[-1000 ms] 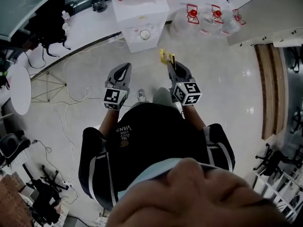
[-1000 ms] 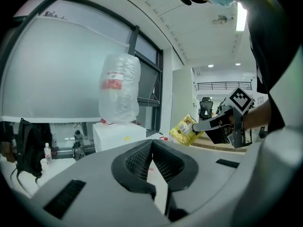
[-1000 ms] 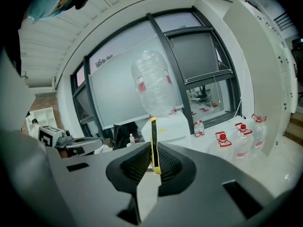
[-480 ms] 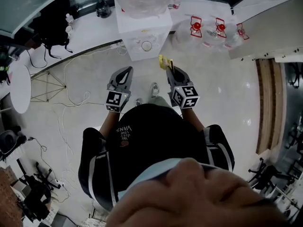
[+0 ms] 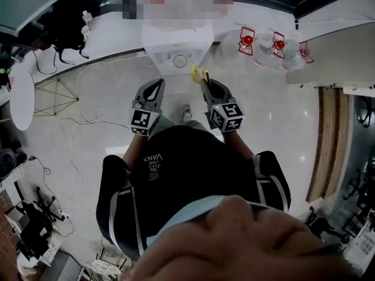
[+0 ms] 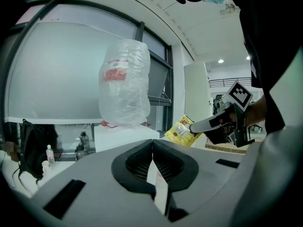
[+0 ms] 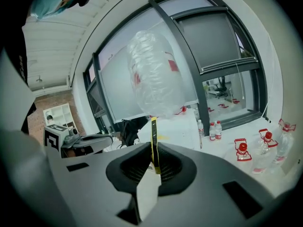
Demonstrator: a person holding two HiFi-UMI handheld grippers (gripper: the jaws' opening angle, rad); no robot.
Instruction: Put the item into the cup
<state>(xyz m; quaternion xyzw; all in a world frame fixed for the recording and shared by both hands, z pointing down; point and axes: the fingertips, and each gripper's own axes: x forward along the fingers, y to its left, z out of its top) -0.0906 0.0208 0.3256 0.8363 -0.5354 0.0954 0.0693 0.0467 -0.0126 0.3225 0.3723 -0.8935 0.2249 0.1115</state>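
Fingers of right gripper (image 5: 204, 83) clamp yellow packet (image 5: 197, 72); left gripper (image 5: 158, 83) fingers closed, empty

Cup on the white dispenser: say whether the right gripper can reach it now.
Probably yes. The right gripper, shut on the yellow packet, points toward the cup on the white dispenser, and the head view shows nothing between them.

An office-like workroom: a glossy pale floor (image 5: 275, 122), a white water dispenser (image 5: 176, 45) at 12 o'clock, spare water jugs (image 5: 275, 47) at 1, a round white table (image 5: 22, 101) at 9, loose cables (image 5: 76, 122) at 10, swivel chairs (image 5: 32, 233) at 8, and tall dark-framed windows (image 7: 213, 46)
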